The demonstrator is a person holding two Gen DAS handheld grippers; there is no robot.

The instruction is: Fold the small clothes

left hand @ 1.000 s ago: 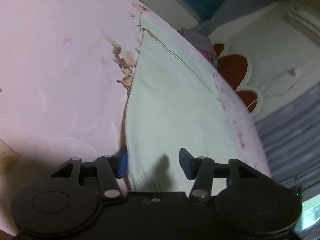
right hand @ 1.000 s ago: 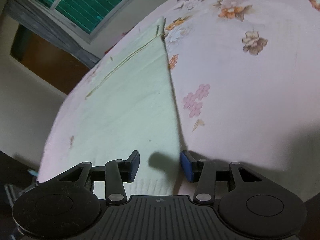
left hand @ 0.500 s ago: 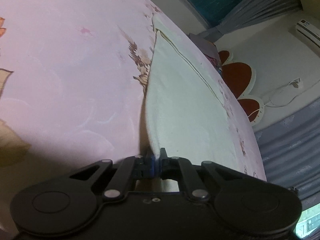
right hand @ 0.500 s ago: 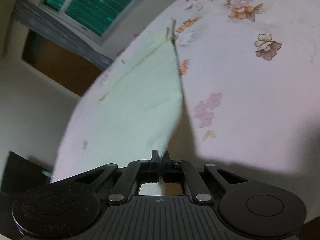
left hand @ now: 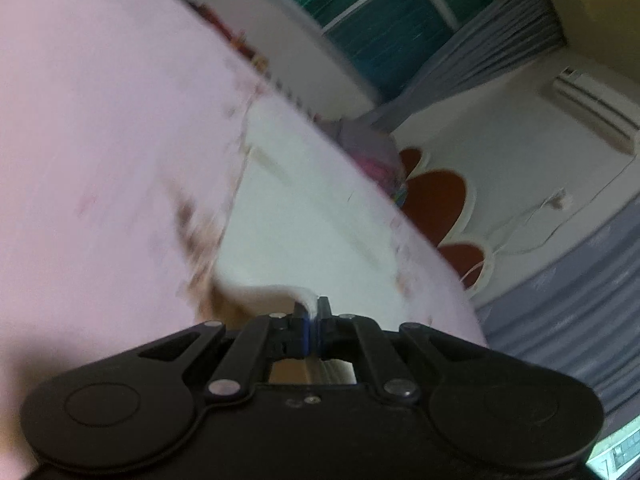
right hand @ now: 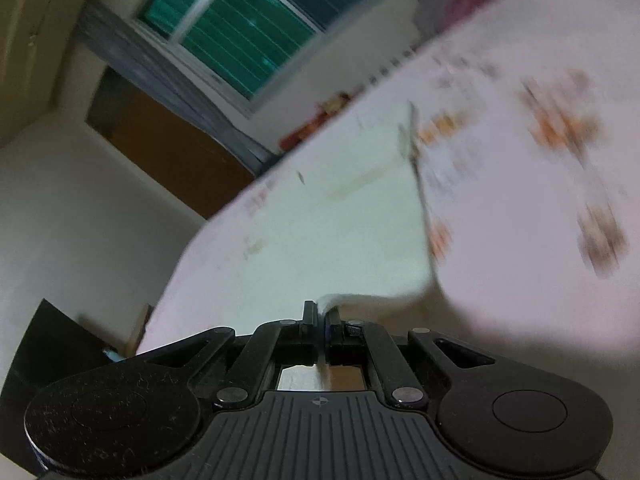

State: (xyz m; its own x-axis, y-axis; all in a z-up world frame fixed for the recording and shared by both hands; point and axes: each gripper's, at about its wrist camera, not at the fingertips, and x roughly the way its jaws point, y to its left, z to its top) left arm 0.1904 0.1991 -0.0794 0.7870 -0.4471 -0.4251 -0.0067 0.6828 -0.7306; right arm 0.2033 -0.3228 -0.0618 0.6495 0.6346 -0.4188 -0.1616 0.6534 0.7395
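A pale green garment [left hand: 304, 220] lies spread on the pink flowered bedsheet [left hand: 100, 140]. My left gripper [left hand: 313, 312] is shut on the garment's near left corner, which curls up off the sheet between the pads. In the right wrist view the same pale green garment [right hand: 340, 232] stretches away across the pink flowered bedsheet [right hand: 540, 240], and my right gripper [right hand: 321, 314] is shut on its near right corner, also raised. Both views are blurred by motion. A thin yellowish seam runs across the garment's far part.
The bed's far edge meets a pile of other clothes [left hand: 368, 152] and a white headboard with red panels [left hand: 436, 196]. A window [right hand: 240, 40] with grey curtains stands behind. A dark object [right hand: 48, 344] sits beside the bed at lower left.
Both grippers went from open around the garment's near corners to shut on them. Both have since risen, lifting the near edge off the sheet and tilting the views toward the window.
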